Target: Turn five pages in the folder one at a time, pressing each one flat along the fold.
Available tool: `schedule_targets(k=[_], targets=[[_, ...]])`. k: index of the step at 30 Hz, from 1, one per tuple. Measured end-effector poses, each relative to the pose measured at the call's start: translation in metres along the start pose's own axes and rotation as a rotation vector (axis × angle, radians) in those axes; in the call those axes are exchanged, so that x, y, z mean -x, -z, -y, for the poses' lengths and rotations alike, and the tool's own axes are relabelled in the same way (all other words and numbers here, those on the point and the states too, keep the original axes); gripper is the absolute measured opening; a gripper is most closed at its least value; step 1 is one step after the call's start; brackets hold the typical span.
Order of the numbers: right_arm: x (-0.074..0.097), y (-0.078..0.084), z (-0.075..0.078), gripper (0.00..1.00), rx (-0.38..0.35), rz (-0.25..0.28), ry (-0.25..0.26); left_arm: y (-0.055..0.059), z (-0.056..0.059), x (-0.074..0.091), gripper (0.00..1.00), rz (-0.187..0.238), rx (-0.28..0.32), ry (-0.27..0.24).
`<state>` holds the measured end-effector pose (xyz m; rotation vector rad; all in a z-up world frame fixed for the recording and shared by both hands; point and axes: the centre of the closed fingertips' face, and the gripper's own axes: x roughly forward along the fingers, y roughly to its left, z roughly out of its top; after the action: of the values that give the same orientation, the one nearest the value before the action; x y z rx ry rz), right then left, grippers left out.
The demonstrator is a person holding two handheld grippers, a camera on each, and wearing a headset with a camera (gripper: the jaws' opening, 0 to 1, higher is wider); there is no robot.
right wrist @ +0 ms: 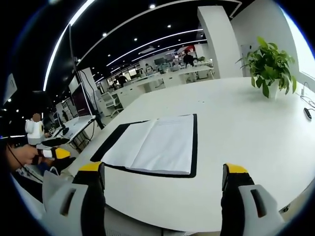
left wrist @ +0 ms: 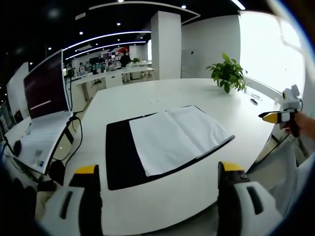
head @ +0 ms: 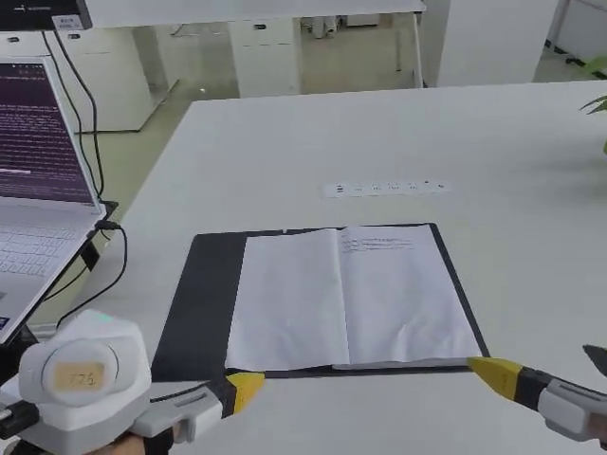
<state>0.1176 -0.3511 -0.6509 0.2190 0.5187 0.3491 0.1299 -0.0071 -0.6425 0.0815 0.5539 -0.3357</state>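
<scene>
The folder (head: 322, 299) lies open on the white table, black cover underneath and white pages spread flat on both sides of the fold; the right page carries a few lines of print. It also appears in the left gripper view (left wrist: 172, 137) and the right gripper view (right wrist: 152, 145). My left gripper (head: 245, 389) hovers just off the folder's near left corner, jaws wide apart (left wrist: 158, 169) with nothing between them. My right gripper (head: 500, 373) hangs off the near right corner, also open and empty (right wrist: 163, 168). Neither touches the folder.
An open laptop (head: 33, 180) with a cable (head: 104, 256) stands at the table's left edge. A flush socket strip (head: 384, 187) lies beyond the folder. A potted plant (right wrist: 268, 69) and a small dark object (right wrist: 307, 113) stand far right.
</scene>
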Motion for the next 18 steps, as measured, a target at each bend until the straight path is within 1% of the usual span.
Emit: schedule_targets(k=[3, 8, 11, 14, 17, 18], targets=[[0.0, 0.001, 0.0, 0.98, -0.008, 0.003, 0.001, -0.003, 0.007, -0.007, 0.99, 0.0, -0.013, 0.018], [0.0, 0.0, 0.0, 0.98, -0.009, 0.007, -0.001, -0.006, 0.014, -0.022, 0.99, -0.007, -0.034, 0.037], [0.001, -0.001, 0.0, 0.97, -0.014, 0.011, 0.003, -0.009, 0.018, -0.029, 0.99, -0.008, -0.033, 0.048], [0.001, -0.001, 0.001, 0.97, -0.018, 0.013, 0.006, -0.012, 0.026, -0.039, 0.99, -0.01, -0.052, 0.069], [0.002, 0.0, 0.0, 0.97, -0.021, 0.018, 0.007, -0.012, 0.033, -0.049, 0.99, -0.019, -0.067, 0.091], [0.003, 0.0, -0.001, 0.96, -0.02, 0.019, 0.005, -0.013, 0.036, -0.054, 0.99, -0.014, -0.077, 0.1]])
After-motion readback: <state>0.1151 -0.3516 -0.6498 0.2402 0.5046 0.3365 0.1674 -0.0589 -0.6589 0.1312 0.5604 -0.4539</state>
